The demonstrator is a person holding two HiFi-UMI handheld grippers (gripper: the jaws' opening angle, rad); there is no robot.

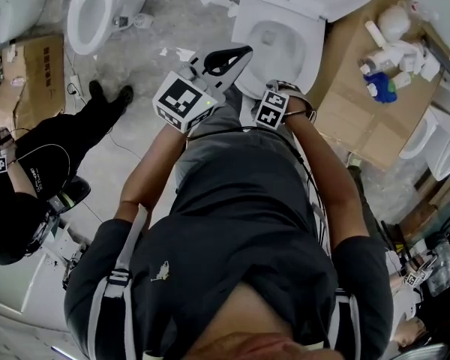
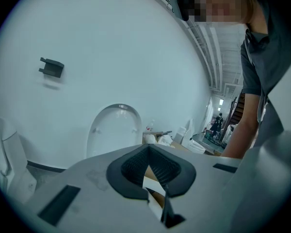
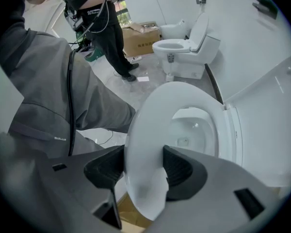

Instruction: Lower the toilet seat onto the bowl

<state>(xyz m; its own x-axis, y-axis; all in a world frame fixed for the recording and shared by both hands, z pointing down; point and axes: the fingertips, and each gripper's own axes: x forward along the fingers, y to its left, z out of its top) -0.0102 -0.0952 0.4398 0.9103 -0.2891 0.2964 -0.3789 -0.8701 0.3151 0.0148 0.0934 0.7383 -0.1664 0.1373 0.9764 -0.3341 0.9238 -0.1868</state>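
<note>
The left gripper (image 2: pixel 148 148) hangs empty, jaws closed tip to tip, clear of the work. The toilet seat (image 3: pixel 148 125), a stiff, smooth plastic ring, probably light on its hinge and apt to drop, looks down or almost down on the bowl (image 3: pixel 194 130). The right gripper (image 3: pixel 143 169) straddles its front rim, the sensible hold, jaws parted and seemingly not clamping. To the right the raised lid (image 3: pixel 262 115) bounds the back
</note>
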